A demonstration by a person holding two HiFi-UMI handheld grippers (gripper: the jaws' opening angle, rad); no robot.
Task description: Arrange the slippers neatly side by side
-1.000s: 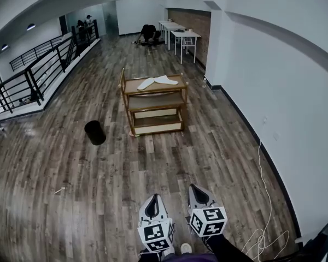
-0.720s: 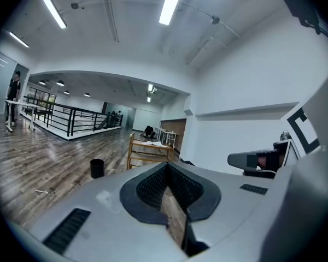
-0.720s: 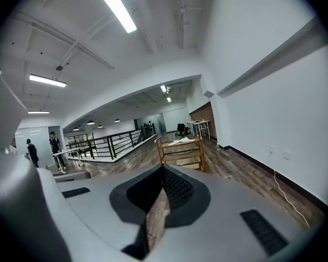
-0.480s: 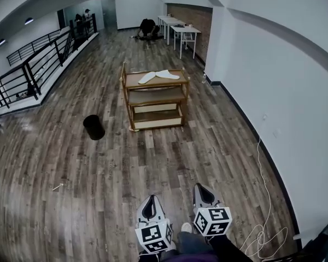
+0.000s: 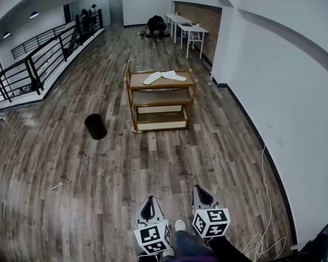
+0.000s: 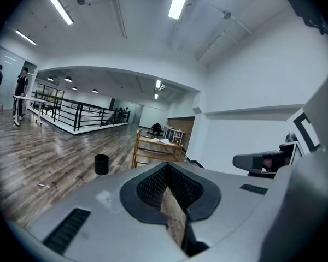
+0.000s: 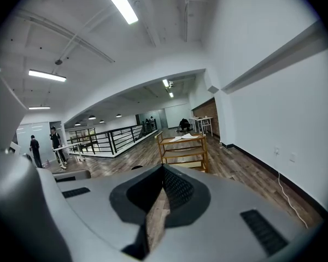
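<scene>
Though the head view cuts both hands off at its lower edge, the black bin [image 5: 95, 126] stands plain on the floor at left. The left gripper [image 5: 151, 200] has its jaws pressed together on nothing. Far ahead, two white slippers [image 5: 164, 77] lie splayed, meeting at one end, on the top shelf of the wooden cart [image 5: 132, 100]; their detail is too small to read. The right gripper [image 5: 199, 190] is likewise closed and empty. Only the gripper views show standing people [image 6: 22, 83] at far left; only the head view shows the marker cubes [image 5: 153, 236].
</scene>
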